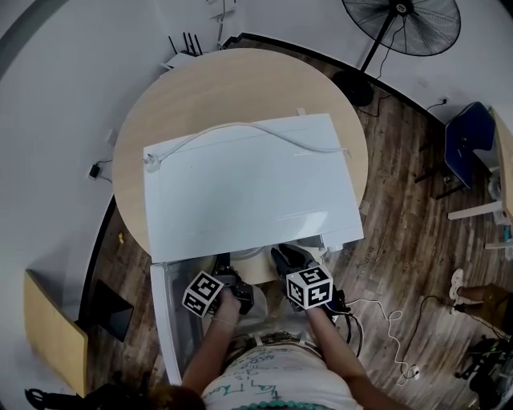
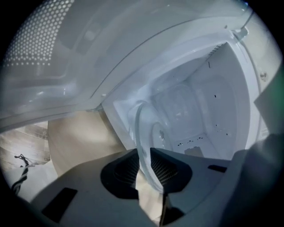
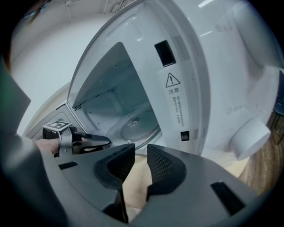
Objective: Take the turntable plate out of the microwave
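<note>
Two grippers reach toward the open front of a white microwave (image 1: 248,184) that sits on a round wooden table (image 1: 160,104), its door (image 1: 172,320) swung out on the person's left. The glass plate (image 2: 144,133) is inside the cavity, lying on its floor, with its near edge at the mouth of the opening. The left gripper (image 2: 144,166) has that near rim between its ribbed pads, and the jaws are clenched on it; the rim fills the narrow gap between them. The right gripper (image 3: 141,162) hangs just in front of the microwave, to the right of the left one, its jaws released and slightly apart with only the table surface showing through the gap. From the right gripper view the left gripper's jaws lie at the lower left of the cavity, reaching in at the plate's edge. A white cable (image 1: 240,128) lies across the microwave's top. On the wooden floor beyond the table stands a black fan (image 1: 401,24).
</note>
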Demonstrator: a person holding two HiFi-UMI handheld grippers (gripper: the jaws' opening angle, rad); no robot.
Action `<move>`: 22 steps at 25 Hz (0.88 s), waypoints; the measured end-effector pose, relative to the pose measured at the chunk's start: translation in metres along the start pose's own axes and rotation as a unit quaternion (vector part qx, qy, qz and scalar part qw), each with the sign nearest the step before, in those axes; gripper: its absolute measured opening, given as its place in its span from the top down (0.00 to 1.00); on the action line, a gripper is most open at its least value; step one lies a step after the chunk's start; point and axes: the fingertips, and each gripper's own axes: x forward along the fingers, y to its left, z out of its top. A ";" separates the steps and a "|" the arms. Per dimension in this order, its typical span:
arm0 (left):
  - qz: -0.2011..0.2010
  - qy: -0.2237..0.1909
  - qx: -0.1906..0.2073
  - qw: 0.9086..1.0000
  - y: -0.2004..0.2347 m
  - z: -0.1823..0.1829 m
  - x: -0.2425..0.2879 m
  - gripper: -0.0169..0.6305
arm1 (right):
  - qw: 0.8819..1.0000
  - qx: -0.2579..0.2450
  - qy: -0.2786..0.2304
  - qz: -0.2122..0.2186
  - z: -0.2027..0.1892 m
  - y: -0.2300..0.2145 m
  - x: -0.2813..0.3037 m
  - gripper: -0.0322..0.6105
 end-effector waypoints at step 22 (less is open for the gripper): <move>-0.016 0.009 0.004 1.000 0.008 -0.021 -0.045 0.87 | 0.990 0.127 0.001 0.054 -0.013 0.004 0.013 0.68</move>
